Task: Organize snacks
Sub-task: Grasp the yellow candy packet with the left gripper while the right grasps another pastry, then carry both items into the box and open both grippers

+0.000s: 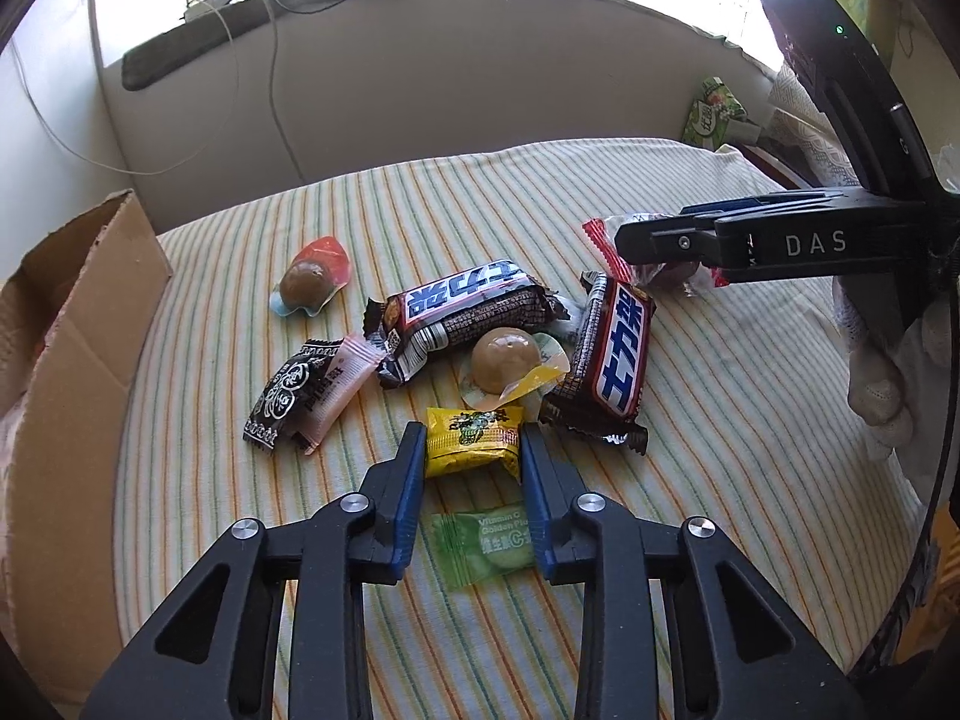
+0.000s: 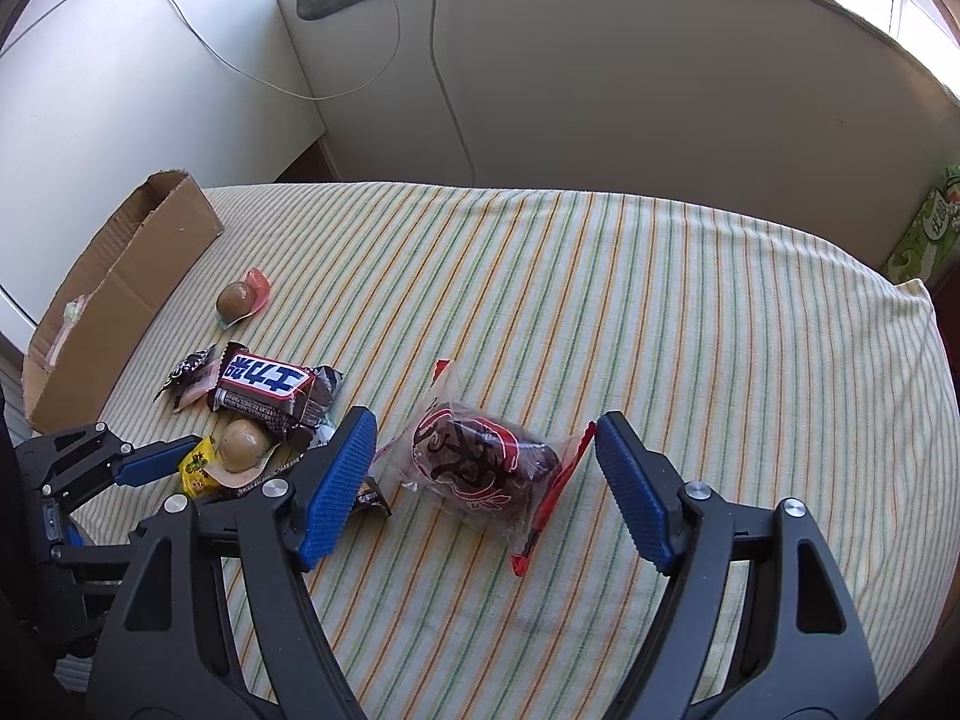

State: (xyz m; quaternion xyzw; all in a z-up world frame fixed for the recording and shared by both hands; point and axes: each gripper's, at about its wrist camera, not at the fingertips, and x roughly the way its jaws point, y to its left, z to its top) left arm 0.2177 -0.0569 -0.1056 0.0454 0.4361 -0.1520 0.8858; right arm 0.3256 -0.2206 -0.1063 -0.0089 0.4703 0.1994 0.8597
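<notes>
My left gripper is shut on a yellow snack packet, which lies on the striped cloth with a blue pad against each of its sides. My right gripper stands open around a clear, red-printed packet holding a dark fruit; neither pad touches it. The left wrist view shows that right gripper from the side, over the same packet. A gloved hand holds it.
Two chocolate bars, two jelly cups, a black packet, a pink one and a green candy lie close by. An open cardboard box stands at the left, a green carton at the far right.
</notes>
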